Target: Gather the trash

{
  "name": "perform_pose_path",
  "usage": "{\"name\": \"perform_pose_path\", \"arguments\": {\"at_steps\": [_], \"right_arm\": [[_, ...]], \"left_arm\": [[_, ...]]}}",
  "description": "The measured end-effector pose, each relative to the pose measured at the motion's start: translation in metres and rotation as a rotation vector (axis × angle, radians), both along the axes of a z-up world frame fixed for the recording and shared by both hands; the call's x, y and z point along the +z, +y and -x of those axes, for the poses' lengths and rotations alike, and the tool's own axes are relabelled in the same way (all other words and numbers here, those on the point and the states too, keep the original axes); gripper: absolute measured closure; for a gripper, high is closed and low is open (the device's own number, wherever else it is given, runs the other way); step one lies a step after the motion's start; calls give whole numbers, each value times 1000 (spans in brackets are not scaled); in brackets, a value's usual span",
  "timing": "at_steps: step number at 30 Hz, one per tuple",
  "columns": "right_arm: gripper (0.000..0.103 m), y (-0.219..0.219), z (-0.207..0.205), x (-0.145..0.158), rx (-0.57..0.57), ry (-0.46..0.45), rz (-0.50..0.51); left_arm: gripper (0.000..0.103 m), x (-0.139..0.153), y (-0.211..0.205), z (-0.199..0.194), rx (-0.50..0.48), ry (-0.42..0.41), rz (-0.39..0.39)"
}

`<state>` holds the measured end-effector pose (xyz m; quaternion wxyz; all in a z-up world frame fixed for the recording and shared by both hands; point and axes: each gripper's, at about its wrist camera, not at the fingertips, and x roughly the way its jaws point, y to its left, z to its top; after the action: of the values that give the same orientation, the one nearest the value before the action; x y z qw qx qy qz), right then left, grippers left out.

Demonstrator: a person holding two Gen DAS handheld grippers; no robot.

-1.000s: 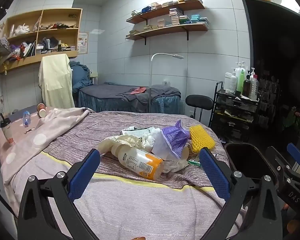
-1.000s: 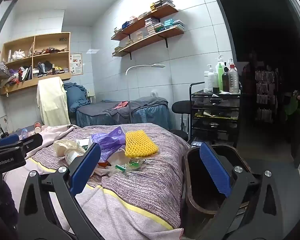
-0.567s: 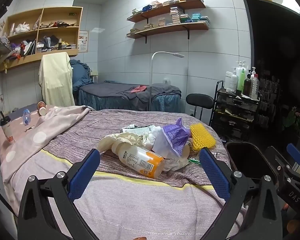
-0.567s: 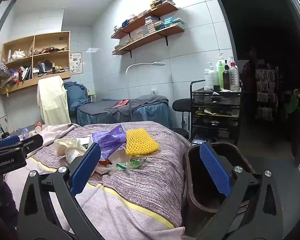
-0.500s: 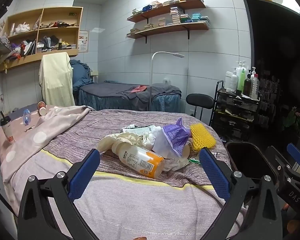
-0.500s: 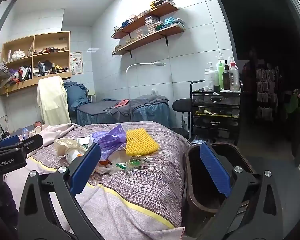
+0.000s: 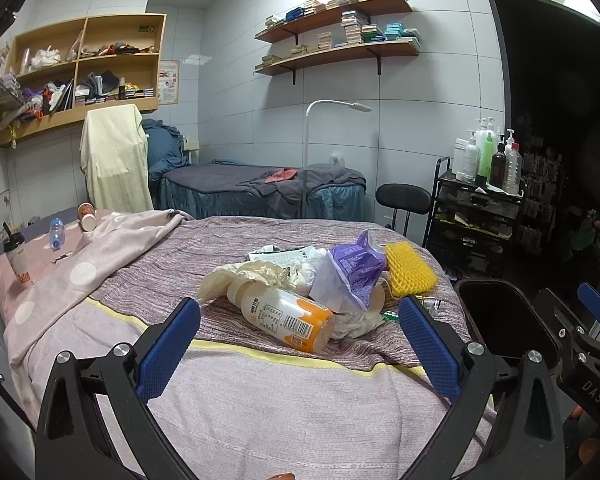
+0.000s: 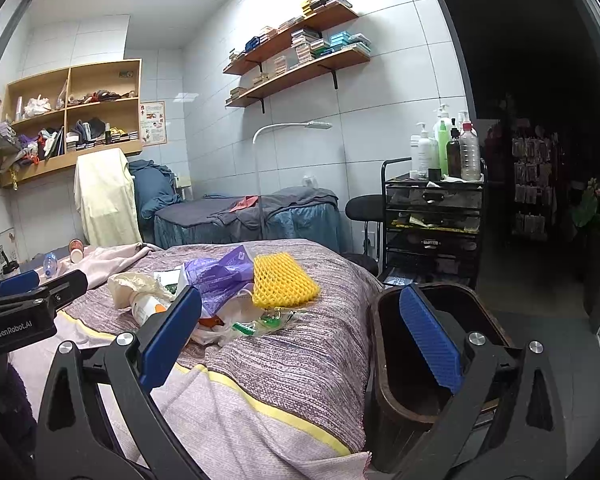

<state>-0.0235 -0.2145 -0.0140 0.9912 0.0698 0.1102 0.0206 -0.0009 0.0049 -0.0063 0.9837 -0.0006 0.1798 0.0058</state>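
A heap of trash lies on the striped bed cover (image 7: 260, 392): a white bottle with an orange base (image 7: 284, 314) on its side, crumpled beige paper (image 7: 244, 274), a purple bag (image 7: 352, 266) and a yellow foam net (image 7: 410, 270). My left gripper (image 7: 300, 340) hangs open just short of the bottle, nothing between its blue pads. My right gripper (image 8: 300, 330) is open too, its left pad near the bottle (image 8: 146, 306) and purple bag (image 8: 220, 278), its right pad over the dark waste bin (image 8: 392, 360). The yellow net (image 8: 282, 280) lies beyond it.
The waste bin (image 7: 500, 320) stands at the bed's right edge. A black trolley (image 8: 432, 224) with bottles and a stool (image 8: 366, 204) stand behind it. A pink dotted blanket (image 7: 80, 264), cups and a small bottle lie at the bed's far left. Another bed (image 7: 260, 192) stands by the wall.
Almost nothing differs. Both views have drifted very slightly; both grippers stay open and the trash has not moved.
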Motion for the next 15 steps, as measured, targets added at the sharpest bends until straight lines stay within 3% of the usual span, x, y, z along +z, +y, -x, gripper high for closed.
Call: {"name": "perform_pose_path", "arguments": {"at_steps": [15], "right_arm": [[5, 2, 0, -1, 2, 8, 3]], "left_arm": [[6, 0, -3, -2, -3, 10, 2]]}}
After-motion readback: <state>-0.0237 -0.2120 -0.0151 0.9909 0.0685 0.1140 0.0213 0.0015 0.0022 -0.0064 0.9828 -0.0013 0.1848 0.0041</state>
